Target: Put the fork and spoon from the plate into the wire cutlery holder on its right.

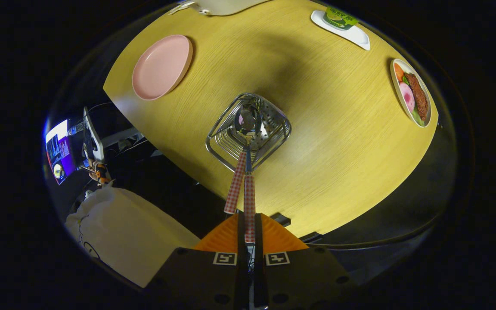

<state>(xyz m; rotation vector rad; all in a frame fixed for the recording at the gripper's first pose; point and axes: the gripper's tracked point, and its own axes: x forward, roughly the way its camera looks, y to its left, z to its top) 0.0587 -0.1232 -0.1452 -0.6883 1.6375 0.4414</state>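
Wood-grain laminate, yellow and smooth, covers the round table [338, 142]; a hard slick top like this would let a dropped utensil skid off toward the dark floor.

Pale pink, shallow and round, the plate [162, 66] lies bare beyond the holder and to its left, so both utensils are judged to be off it.

Chromed wire forms the cutlery holder [248, 131], a squarish open basket with a perforated metal floor, standing near the table's near edge. Being light and tall, it could tip or slide if the handles are levered sideways on release.

Two utensils reach down into it. One handle [234, 189], wrapped in red-and-white check, leans out over the rim, free of the fingers. A second checked handle [249, 206] runs straight back to the gripper [250, 234], whose jaws are pressed together on it. A polished spoon bowl [247, 120] shows inside the basket; which handle carries it cannot be told.

Risk: opening the jaws while the held handle is high may let it drop hard, rebound off the wire, or knock its neighbour out.
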